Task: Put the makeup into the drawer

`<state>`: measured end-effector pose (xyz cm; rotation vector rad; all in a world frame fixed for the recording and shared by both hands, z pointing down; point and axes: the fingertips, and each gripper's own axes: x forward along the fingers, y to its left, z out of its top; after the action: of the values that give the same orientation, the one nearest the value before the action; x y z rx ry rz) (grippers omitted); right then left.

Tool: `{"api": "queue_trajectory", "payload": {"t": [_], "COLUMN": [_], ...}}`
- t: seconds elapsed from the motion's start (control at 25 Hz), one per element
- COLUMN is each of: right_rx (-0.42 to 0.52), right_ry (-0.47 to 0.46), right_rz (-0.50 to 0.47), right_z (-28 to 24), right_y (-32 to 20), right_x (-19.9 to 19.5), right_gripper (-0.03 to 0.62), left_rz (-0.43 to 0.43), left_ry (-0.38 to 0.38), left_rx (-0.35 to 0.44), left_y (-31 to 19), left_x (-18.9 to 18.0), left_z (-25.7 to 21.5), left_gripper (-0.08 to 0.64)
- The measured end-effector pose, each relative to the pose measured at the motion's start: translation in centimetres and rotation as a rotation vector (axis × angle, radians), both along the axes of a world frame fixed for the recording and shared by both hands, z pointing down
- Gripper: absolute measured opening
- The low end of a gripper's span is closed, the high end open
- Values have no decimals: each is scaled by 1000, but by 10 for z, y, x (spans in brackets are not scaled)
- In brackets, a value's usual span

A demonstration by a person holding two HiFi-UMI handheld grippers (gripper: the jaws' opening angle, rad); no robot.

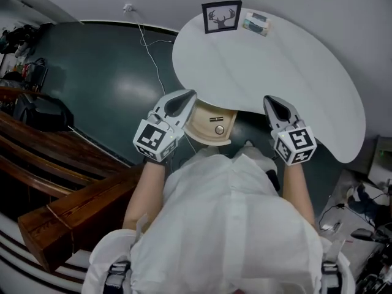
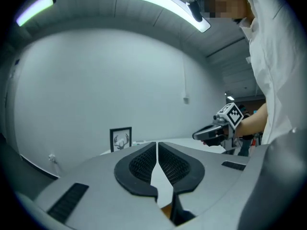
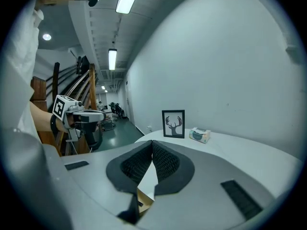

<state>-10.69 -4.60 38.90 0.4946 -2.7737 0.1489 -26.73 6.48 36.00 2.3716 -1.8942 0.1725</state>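
Note:
Both grippers are held up level over the near edge of a white rounded table (image 1: pixel 275 66). My left gripper (image 1: pixel 187 97) is shut, its ribbed pads meeting at the tips with nothing between them (image 2: pixel 157 143). My right gripper (image 1: pixel 273 101) is also shut and empty, as the right gripper view (image 3: pixel 152 142) shows. Below and between them a light wooden drawer (image 1: pixel 208 122) with a round knob (image 1: pixel 218 129) juts out from under the table edge. I see no makeup in any view. Each gripper view shows the other gripper off to its side.
A framed deer-antler picture (image 1: pixel 221 16) and a small tissue box (image 1: pixel 256 23) stand at the table's far edge by the white wall. Dark wooden stairs (image 1: pixel 67 182) run at the left. A cable (image 1: pixel 150 54) trails over the dark green floor.

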Motion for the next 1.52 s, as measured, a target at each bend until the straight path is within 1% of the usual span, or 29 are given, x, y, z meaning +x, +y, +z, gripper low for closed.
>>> {"api": "queue_trajectory", "payload": {"t": [0.12,0.24,0.36,0.52,0.72,0.8,1.04,1.52], "right_rx": [29,56,90,149,198,198,189,182], "right_ry": [-14,-37,-80,-110,-124,-133,-128,-122], "right_rz": [18,37,64,105,157,176,193,194], "right_z": [-11,-23,-42,-68,-88,-92,-89,-84], "right_y": [-4,-6,-10,-21,-38,-45,-51,-49], "right_x": [0,0,1,7,12,14,19,16], "right_gripper": [9,9,9,9,9,9,9,9], "left_rz": [-57,-114,-192,-278,-340,-356,-377,-341], "left_ry": [2,12,21,27,-9,-17,-13,-25], "left_rx": [60,88,114,137,142,143,144,142], "left_y": [7,17,27,34,38,40,41,34], "left_x": [-16,-35,-58,-87,-108,-112,-119,-114], "left_z": [-22,-31,-37,-45,-52,-54,-55,-53], "left_gripper": [28,28,28,28,28,28,28,28]}}
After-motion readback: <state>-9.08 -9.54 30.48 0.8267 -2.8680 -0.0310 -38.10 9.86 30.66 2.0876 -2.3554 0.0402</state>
